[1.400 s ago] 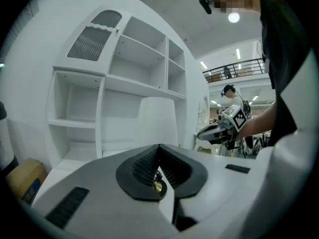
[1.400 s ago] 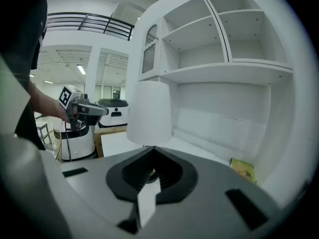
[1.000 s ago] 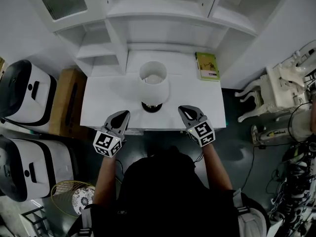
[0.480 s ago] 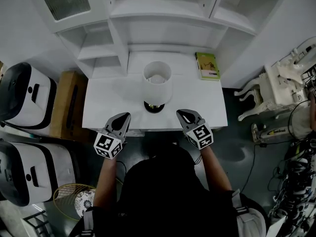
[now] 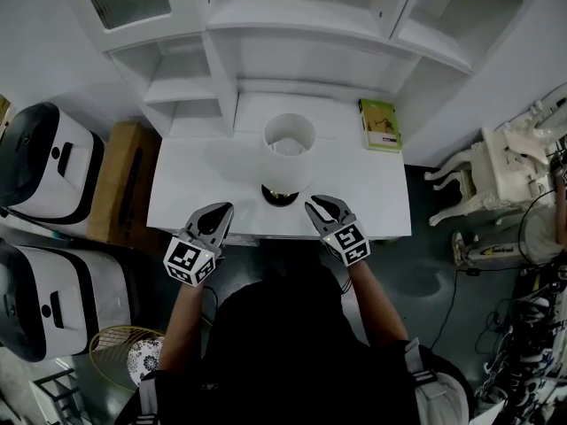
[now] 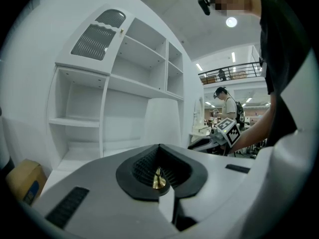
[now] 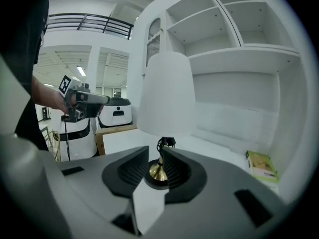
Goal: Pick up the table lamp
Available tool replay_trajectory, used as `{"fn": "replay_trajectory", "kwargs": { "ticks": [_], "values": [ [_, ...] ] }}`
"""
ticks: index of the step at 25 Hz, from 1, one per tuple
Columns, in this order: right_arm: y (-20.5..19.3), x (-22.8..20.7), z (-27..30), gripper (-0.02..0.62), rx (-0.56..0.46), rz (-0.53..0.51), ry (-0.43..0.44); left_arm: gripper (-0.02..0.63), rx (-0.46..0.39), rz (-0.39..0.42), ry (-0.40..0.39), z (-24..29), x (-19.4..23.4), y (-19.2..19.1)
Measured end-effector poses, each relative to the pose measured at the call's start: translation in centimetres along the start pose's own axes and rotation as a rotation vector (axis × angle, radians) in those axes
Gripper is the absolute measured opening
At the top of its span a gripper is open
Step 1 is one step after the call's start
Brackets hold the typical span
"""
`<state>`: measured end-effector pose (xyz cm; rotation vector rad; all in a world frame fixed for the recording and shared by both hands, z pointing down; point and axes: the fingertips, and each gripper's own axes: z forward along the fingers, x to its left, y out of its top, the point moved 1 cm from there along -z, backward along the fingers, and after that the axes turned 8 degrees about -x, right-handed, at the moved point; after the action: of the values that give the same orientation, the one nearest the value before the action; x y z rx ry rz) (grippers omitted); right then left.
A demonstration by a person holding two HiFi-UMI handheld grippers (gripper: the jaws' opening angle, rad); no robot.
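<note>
1. Table lamp [image 5: 288, 156]: white drum shade on a brass stem with a dark round foot. It stands upright on the bench, near the front edge and about midway along it.
2. Bench [image 5: 190, 193]: white top, set against a white shelf unit [image 5: 301, 34] with open compartments.
3. Right gripper [image 5: 317, 204]: held low at the bench's front edge, just beside the lamp's foot and pointing toward it. The jaws are a little apart and opening. In the right gripper view the brass stem lines up with the gap, but it appears to lie beyond the tips, not between the pads. Nothing is grasped.
4. Left gripper [image 5: 221, 209]: held at the front edge, left of the lamp and clear of it. The jaws are clenched together with nothing in them. A sliver of brass shows through the notch behind the tips.
5. Green book [image 5: 379, 124]: lies flat at the bench's back right corner, well apart from the lamp.
6. Cardboard box [image 5: 124, 184]: on the floor beside the bench's left end.
7. White machines [image 5: 40, 162]: two, on the floor left of the box.
</note>
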<state>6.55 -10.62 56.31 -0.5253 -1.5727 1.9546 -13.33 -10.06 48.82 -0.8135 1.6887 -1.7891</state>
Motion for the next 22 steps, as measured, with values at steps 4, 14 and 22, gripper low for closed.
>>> {"fn": "replay_trajectory", "kwargs": {
  "ticks": [4, 14, 22],
  "values": [
    [-1.4, -0.1, 1.6, 0.139, -0.016, 0.027, -0.002, 0.011, 0.006, -0.005, 0.006, -0.2, 0.5, 0.1],
    [-2.7, 0.1, 6.2, 0.274, -0.081, 0.012, 0.011, 0.011, 0.023, -0.037, 0.027, -1.1, 1.0, 0.0],
    [-3.3, -0.6, 9.8, 0.302, -0.107, -0.013, 0.006, 0.011, 0.059, -0.044, 0.057, -2.1, 1.8, -1.0]
  ]
}}
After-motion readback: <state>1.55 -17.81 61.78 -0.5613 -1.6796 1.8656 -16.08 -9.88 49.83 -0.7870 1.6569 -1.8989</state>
